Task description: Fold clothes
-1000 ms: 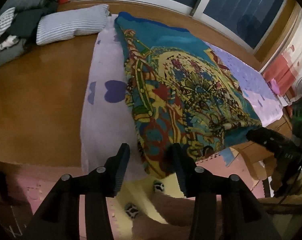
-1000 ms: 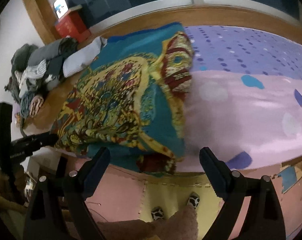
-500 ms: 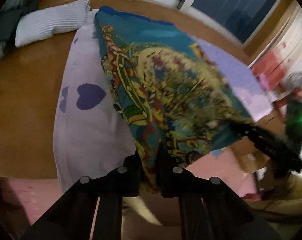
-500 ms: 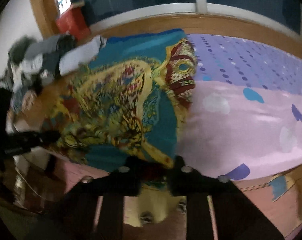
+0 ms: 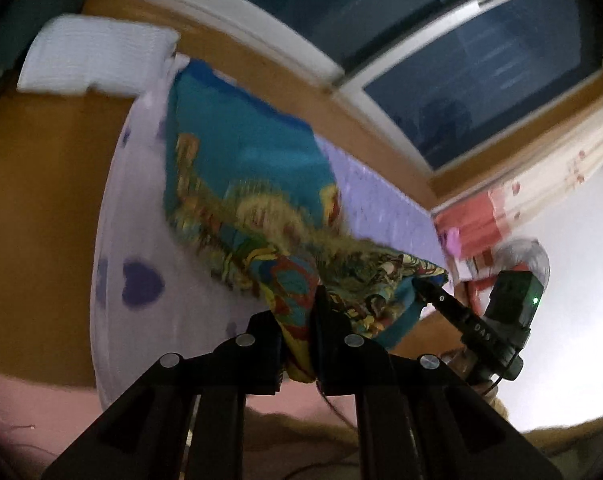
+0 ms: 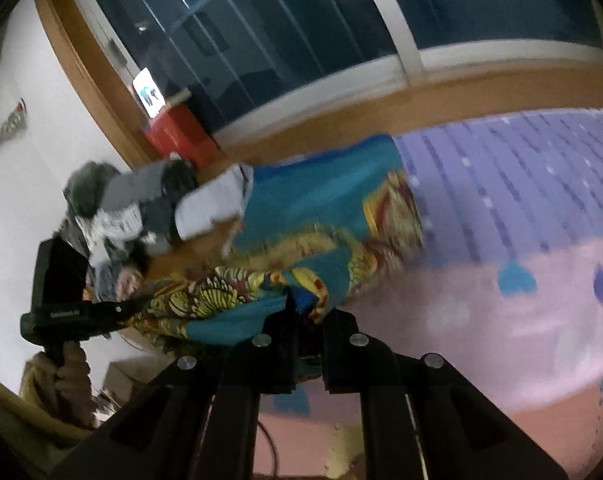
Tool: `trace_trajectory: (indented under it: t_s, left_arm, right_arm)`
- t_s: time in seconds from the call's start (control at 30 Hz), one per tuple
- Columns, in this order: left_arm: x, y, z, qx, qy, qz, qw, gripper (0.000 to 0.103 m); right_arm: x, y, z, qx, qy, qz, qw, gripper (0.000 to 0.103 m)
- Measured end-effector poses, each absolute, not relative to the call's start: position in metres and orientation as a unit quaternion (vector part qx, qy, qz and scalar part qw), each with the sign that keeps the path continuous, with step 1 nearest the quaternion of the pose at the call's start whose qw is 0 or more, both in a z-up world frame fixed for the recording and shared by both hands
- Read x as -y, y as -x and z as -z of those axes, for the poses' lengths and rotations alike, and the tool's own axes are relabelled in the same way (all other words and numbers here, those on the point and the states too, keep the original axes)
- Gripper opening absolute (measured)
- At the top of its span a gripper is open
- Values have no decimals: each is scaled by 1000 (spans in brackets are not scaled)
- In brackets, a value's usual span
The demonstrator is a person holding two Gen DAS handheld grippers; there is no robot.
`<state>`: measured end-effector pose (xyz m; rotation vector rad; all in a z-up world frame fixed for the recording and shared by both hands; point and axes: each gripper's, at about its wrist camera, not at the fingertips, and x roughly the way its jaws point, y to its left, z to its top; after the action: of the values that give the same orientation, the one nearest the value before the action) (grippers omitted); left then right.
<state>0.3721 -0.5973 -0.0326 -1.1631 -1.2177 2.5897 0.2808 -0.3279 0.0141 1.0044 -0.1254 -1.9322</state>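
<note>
- Here, farthest left in the left wrist view, a white folded garment (image 5: 95, 58) lay on the brown wooden platform (image 5: 41, 184), with darker clothes beyond it at the frame's edge.
- Next came the pale sheet (image 5: 141, 240) with purple hearts, spread over the platform.
- On that sheet lay the far part of the patterned cloth (image 5: 241, 168), teal with yellow and red figures; its near edge was raised off the sheet and hung between the two tools.
- The left tool (image 5: 299, 332) was clamped on the cloth's near left corner, fabric pinched between its pads.
- To the right, the other tool showed as a black body with a green light, its tip at the cloth's opposite corner.
- In the right wrist view, a heap of grey and white clothes (image 6: 117, 208) sat at the left, near a red box (image 6: 177, 136) under the dark window (image 6: 301, 20).
- The right tool (image 6: 309, 320) gripped the cloth's near right corner, its jaws closing the last bit on the fabric.
- Rightmost lay the purple and pink bedding (image 6: 521, 240).
</note>
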Motion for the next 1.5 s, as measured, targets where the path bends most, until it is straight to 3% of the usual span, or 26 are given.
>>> trace_trajectory:
  t_s: [0.23, 0.53, 0.7, 0.8, 0.87, 0.93, 1.07, 1.13, 1.27, 1.37, 1.5]
  left_arm:
    - [656, -274, 0, 352, 365, -860, -49, 11]
    - [737, -147, 78, 330, 428, -830, -136, 12]
    - [749, -143, 87, 343, 446, -818, -119, 15]
    - [751, -156, 67, 336, 444, -824, -103, 16]
    - [751, -161, 53, 323, 444, -830, -96, 17]
    - [751, -162, 41, 312, 448, -834, -84, 18]
    - [749, -151, 28, 299, 464, -831, -61, 20]
    - [756, -144, 36, 358, 465, -809, -34, 26]
    - [769, -145, 56, 477, 435, -764, -21, 28]
    - [769, -158, 49, 446, 417, -789, -69, 28]
    - [757, -176, 32, 399, 424, -810, -74, 28]
  right_arm:
    - [413, -179, -38, 4, -377, 795, 476, 7]
    - [513, -38, 38, -11, -459, 766, 449, 8]
    - [524, -6, 65, 1, -517, 720, 463, 11]
    - [510, -5, 46, 5, -509, 714, 481, 30]
    - [499, -7, 26, -3, -483, 735, 475, 63]
    - [487, -10, 7, -8, -459, 756, 466, 70]
    - [468, -23, -16, -1, -437, 784, 441, 70]
    - [476, -42, -18, -5, -438, 765, 473, 69]
    - [530, -94, 2, -63, -447, 705, 547, 44]
    - [582, -121, 28, -104, -458, 683, 560, 32]
    - [631, -102, 56, -81, -485, 699, 519, 32]
